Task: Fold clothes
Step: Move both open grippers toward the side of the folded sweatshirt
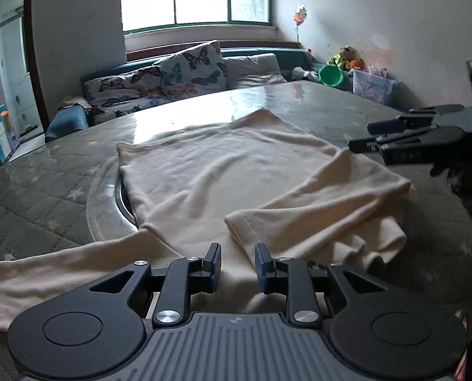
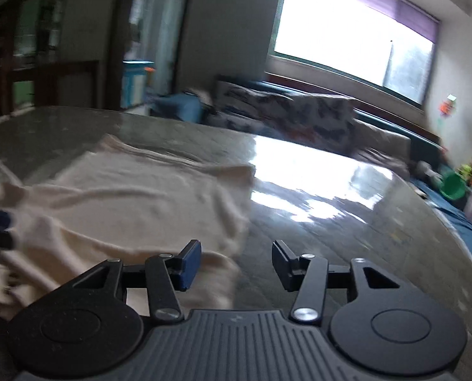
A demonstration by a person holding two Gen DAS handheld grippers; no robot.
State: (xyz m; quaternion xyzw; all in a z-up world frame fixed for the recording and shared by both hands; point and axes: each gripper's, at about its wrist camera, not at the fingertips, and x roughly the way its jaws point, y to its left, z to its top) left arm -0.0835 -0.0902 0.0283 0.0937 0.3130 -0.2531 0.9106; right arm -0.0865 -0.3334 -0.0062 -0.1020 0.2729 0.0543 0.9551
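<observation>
A cream long-sleeved shirt (image 1: 223, 171) lies spread on the glass-topped table (image 1: 331, 108). Its right sleeve (image 1: 315, 209) is folded across the body; its left sleeve (image 1: 61, 273) trails out toward the near left. My left gripper (image 1: 238, 263) is open and empty, low over the shirt's near edge. My right gripper (image 1: 360, 136) shows from the side at the shirt's right edge, above the table. In the blurred right wrist view the right gripper (image 2: 237, 262) is open and empty over the shirt's (image 2: 134, 203) near corner.
The table has a grey quilted star-pattern cloth under glass (image 1: 29, 197), with window glare at the far middle. Behind stands a sofa with butterfly cushions (image 1: 172, 76). Toys, a green bucket (image 1: 331, 74) and a plastic box (image 1: 374, 84) sit at the far right.
</observation>
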